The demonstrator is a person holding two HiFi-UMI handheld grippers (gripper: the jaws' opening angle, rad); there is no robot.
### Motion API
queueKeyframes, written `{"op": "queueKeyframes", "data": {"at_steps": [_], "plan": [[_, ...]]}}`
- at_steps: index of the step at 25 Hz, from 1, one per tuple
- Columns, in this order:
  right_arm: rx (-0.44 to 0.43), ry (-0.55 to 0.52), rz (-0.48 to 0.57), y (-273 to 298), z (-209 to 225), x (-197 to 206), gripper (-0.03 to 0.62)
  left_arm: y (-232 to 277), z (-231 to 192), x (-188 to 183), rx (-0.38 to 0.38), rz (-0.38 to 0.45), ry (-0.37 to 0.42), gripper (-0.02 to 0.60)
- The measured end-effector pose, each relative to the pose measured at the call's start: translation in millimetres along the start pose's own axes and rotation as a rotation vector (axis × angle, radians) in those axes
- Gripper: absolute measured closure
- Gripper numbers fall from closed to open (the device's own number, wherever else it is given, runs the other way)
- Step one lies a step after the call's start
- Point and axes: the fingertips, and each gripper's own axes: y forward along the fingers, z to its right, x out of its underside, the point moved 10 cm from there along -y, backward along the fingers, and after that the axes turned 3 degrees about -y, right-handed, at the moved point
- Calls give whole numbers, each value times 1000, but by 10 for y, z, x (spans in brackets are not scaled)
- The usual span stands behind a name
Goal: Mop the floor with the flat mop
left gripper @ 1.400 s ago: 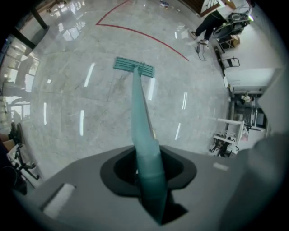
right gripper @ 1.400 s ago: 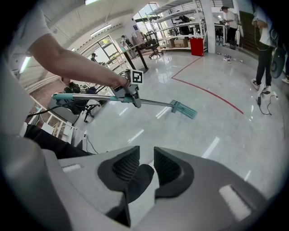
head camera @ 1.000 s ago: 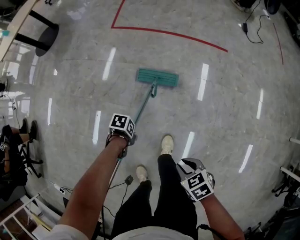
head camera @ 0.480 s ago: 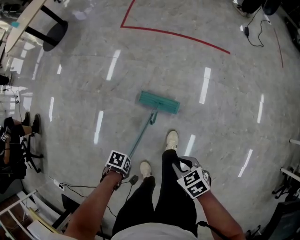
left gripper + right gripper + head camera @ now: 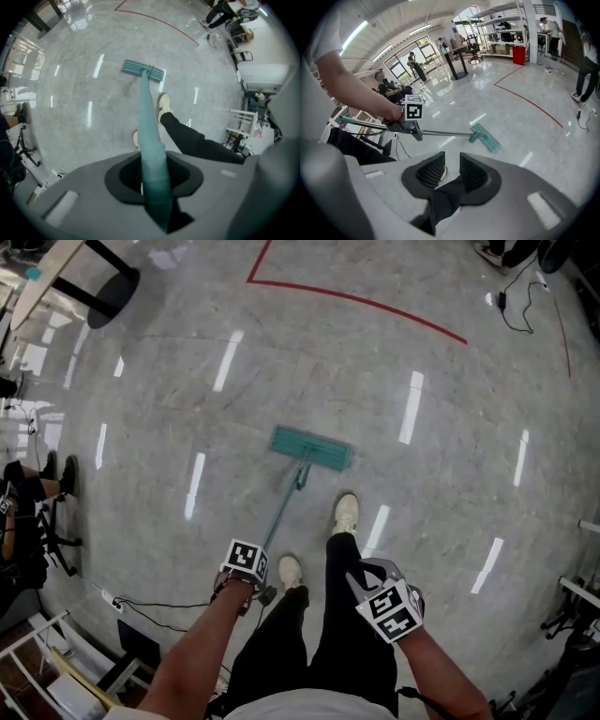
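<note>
Teal flat mop (image 5: 311, 448) in left gripper (image 5: 258, 589)

The mop handle (image 5: 149, 131) is blurred where clamped by the left gripper (image 5: 153, 177); the red floor line (image 5: 281, 288) is cut off at the top edge.

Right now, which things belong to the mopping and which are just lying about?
In the job: flat mop, left hand-held gripper clamped on its handle, floor.
Lying about: red floor line, black cables, round table base, empty right hand-held gripper.
</note>
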Motion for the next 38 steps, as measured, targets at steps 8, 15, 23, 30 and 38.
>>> {"op": "queueKeyframes", "data": {"at_steps": [8, 15, 23, 30, 38], "plan": [[9, 10, -28, -108, 151, 129, 491, 71, 20, -141, 15, 12, -24, 466], [13, 20, -52, -144, 266, 263, 491, 97, -99, -152, 24, 24, -28, 465], [-9, 15, -51, -86, 203, 254, 491, 40, -154, -307, 29, 16, 16, 460], [-8, 19, -51, -103, 248, 208, 491, -37, -179, -480, -4, 26, 36, 460], [-13, 15, -58, -122, 297, 201, 491, -7, -140, -580, 14, 51, 44, 460]]}}
